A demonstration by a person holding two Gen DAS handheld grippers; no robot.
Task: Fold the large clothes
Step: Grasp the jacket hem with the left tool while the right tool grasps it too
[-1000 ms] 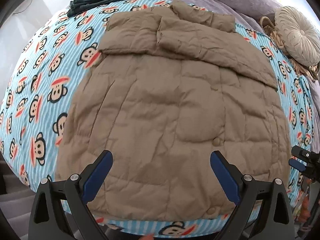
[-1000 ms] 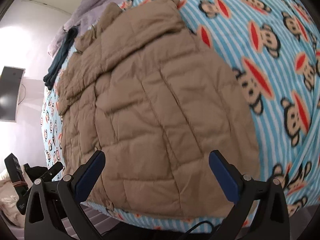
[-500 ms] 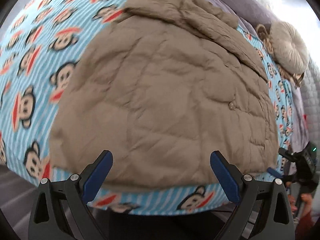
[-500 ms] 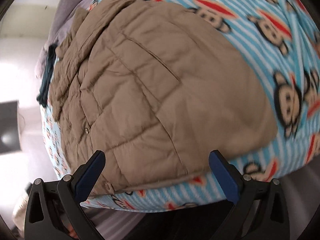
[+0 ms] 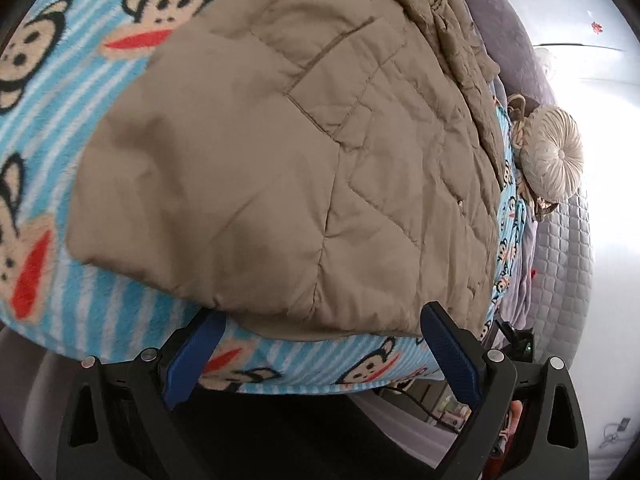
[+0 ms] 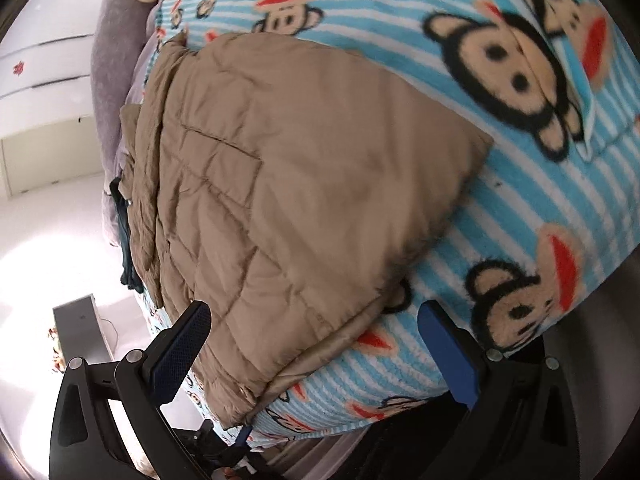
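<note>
A tan quilted jacket [image 5: 304,168] lies spread on a bed covered by a blue striped monkey-print blanket [image 5: 92,300]. In the left wrist view my left gripper [image 5: 320,344] is open at the bed's near edge, its blue pads straddling the jacket's bottom hem near its left corner. In the right wrist view the same jacket [image 6: 288,184] fills the middle, and my right gripper [image 6: 316,340] is open around the hem near the other bottom corner. Neither gripper holds the fabric. The jacket's sleeves look folded in across its upper part.
A round cream cushion [image 5: 556,160] and a purple pillow [image 5: 508,44] sit at the head of the bed. A dark garment [image 6: 124,240] lies beside the jacket's far end. The other gripper [image 6: 224,448] shows just below the hem. White wall and floor surround the bed.
Both grippers have dropped low and moved in close to the bed's near edge, each now level with a bottom corner of the jacket's hem. Both stay open.
</note>
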